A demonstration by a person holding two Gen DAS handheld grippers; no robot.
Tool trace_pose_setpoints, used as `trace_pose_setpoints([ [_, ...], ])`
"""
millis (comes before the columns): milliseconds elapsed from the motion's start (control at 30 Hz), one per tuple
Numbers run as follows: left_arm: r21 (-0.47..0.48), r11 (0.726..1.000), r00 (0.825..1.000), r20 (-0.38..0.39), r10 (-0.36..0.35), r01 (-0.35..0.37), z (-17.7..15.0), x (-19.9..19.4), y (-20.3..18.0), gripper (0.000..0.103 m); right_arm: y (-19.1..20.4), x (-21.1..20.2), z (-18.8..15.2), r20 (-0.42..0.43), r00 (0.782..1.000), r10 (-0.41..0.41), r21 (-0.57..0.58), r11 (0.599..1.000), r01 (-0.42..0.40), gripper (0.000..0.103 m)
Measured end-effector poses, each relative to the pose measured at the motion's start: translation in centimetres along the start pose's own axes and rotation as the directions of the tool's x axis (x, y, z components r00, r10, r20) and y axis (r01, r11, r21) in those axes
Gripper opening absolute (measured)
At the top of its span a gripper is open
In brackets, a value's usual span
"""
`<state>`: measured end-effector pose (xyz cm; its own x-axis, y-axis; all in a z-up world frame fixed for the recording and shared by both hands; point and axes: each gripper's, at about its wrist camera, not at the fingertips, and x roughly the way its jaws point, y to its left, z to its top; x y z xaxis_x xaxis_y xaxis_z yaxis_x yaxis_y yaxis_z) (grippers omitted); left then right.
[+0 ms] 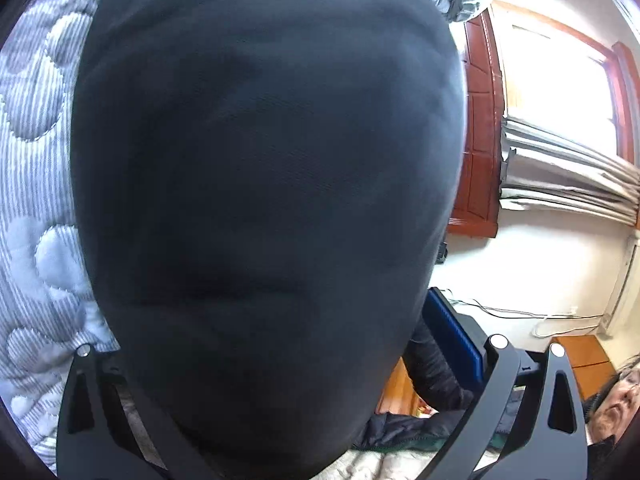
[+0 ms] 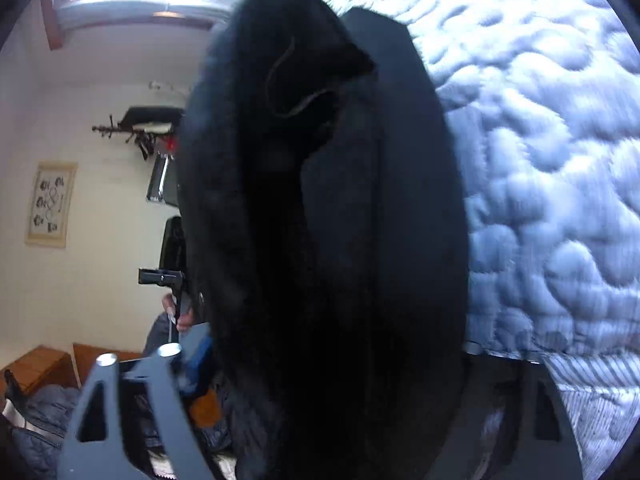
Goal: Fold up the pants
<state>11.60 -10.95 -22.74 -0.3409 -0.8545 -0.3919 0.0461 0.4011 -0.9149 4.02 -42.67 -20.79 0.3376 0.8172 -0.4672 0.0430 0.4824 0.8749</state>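
The dark navy pants (image 1: pixel 260 160) fill most of the left wrist view, bulging close to the lens over the quilted bedspread (image 1: pixel 36 160). My left gripper (image 1: pixel 264 312) has its jaws wide apart with the cloth between them. One blue pad (image 1: pixel 452 332) shows bare at the right, and the other fingertip is hidden. In the right wrist view the pants (image 2: pixel 400 200) hang as a thick folded bundle with a fuzzy black lining (image 2: pixel 240 160). My right gripper (image 2: pixel 332 344) straddles that bundle with its fingertips covered. The left gripper (image 2: pixel 162 278), held by a hand (image 2: pixel 178 316), sits at the bundle's left edge.
The pale quilted bedspread (image 2: pixel 540 160) lies beyond the pants. A dark jacket (image 1: pixel 408 428) lies near the bed's edge, beside a wooden bedside unit (image 1: pixel 584 360). A person (image 1: pixel 616 404) is at the lower right. A window with a grey curtain (image 1: pixel 568 168) and a red-brown door (image 1: pixel 480 120) are behind.
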Motion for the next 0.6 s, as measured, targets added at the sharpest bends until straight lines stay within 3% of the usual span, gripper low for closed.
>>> trace_pose_setpoints([
  [100, 0.017, 0.998, 0.998, 0.031, 0.058, -0.059, -0.6, -0.3, -0.6, 0.085, 1.3, -0.9, -0.4, 0.039, 0.999, 0.013, -0.024, 1.000, -0.012, 0.047],
  [167, 0.005, 0.998, 0.997, 0.057, 0.055, -0.056, -0.7, -0.7, -0.7, 0.070, 2.7, -1.3, -0.5, 0.059, 0.998, -0.007, -0.057, 0.998, 0.010, 0.043],
  [267, 0.036, 0.998, 0.996, 0.077, 0.049, -0.052, -0.8, -1.2, -1.5, 0.062, 4.4, -1.8, -0.2, 0.077, 0.997, -0.014, -0.093, 0.995, 0.021, 0.040],
  [600, 0.120, 0.993, 0.988, 0.151, -0.017, -0.001, 1.0, -2.8, -5.0, 0.058, 9.6, -3.3, 1.8, 0.126, 0.992, -0.010, -0.199, 0.979, 0.035, 0.039],
])
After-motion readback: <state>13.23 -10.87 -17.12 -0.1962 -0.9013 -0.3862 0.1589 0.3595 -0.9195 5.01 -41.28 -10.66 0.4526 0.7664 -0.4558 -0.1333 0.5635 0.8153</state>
